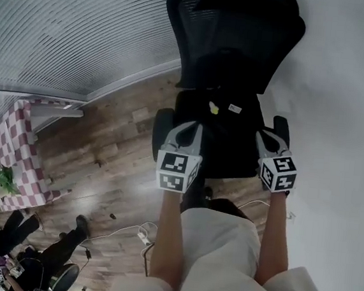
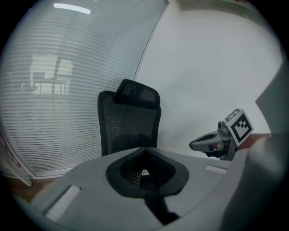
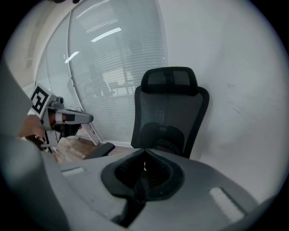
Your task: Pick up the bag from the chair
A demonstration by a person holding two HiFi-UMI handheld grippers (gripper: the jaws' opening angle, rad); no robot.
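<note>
A black office chair [image 1: 234, 31] stands against the white wall. On its seat lies a black bag [image 1: 220, 110] with a small yellow tag and a white label; it also shows as a dark shape against the backrest, bag [image 3: 160, 134] and bag [image 2: 131, 142]. My left gripper [image 1: 191, 131] hovers over the seat's front left, my right gripper [image 1: 267, 142] over its front right. Neither touches the bag. In the left gripper view the left gripper [image 2: 144, 149] has its jaws closed tip to tip on nothing. The right gripper [image 3: 144, 151] looks the same.
The chair's armrests [image 1: 161, 124] flank the seat. White wall [image 1: 347, 93] rises to the right, a blind-covered glass wall [image 1: 65, 28] to the left. A chequered table [image 1: 8, 150], cables [image 1: 122, 232] and people's legs [image 1: 44, 243] are on the wooden floor.
</note>
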